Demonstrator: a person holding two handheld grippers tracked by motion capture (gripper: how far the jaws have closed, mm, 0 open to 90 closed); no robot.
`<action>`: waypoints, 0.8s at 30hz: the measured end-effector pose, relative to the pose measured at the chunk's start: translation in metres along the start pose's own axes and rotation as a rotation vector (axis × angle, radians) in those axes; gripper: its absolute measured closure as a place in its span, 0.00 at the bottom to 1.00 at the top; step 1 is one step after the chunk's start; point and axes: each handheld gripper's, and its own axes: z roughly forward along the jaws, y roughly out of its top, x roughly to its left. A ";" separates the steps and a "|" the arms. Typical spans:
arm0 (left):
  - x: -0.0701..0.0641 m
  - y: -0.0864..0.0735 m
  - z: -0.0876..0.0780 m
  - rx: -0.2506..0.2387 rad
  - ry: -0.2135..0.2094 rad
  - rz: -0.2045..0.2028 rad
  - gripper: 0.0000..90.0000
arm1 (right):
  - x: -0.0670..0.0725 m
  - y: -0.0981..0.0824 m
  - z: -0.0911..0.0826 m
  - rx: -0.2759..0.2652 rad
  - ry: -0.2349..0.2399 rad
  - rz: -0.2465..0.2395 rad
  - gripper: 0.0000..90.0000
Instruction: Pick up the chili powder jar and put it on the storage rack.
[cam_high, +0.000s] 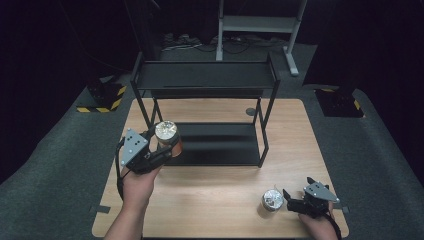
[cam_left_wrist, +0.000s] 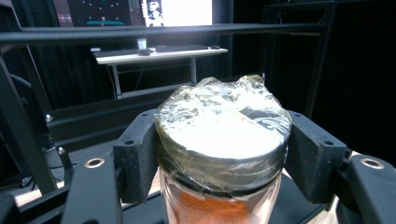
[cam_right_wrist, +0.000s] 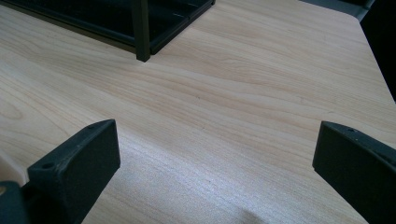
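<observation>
The left gripper sits left of centre in the high view, its jaws clamped on a jar just under the lid. In the left gripper view the two black jaws press against both sides of the jar, whose wide top is wrapped in crinkled clear film; orange contents show through the glass below the lid. The jar is held upright, off the tabletop, at the front left corner of a black rack. The rack's low shelf lies just to the right of the jar, and its top shelf runs across the upper middle of the frame.

The right gripper rests at the lower right of the high view, near the front edge of the tabletop. Its jaws stand spread wide with nothing between them; the right gripper view shows bare pale wood between the two black jaws. A second jar with a shiny wrapped top stands on the tabletop just left of that gripper, close to its tips but not gripped. In the right gripper view, a rack leg meets the wood at the upper left.
</observation>
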 end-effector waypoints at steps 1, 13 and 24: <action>0.000 0.004 0.001 -0.004 0.000 0.004 0.38 | 0.000 0.000 0.000 0.000 0.002 0.001 0.00; 0.003 0.031 0.014 -0.034 0.003 -0.003 0.38 | -0.002 0.000 0.000 -0.002 0.005 0.007 0.00; 0.005 0.056 0.022 -0.074 0.011 0.010 0.38 | -0.002 0.000 0.000 -0.001 0.011 0.005 0.00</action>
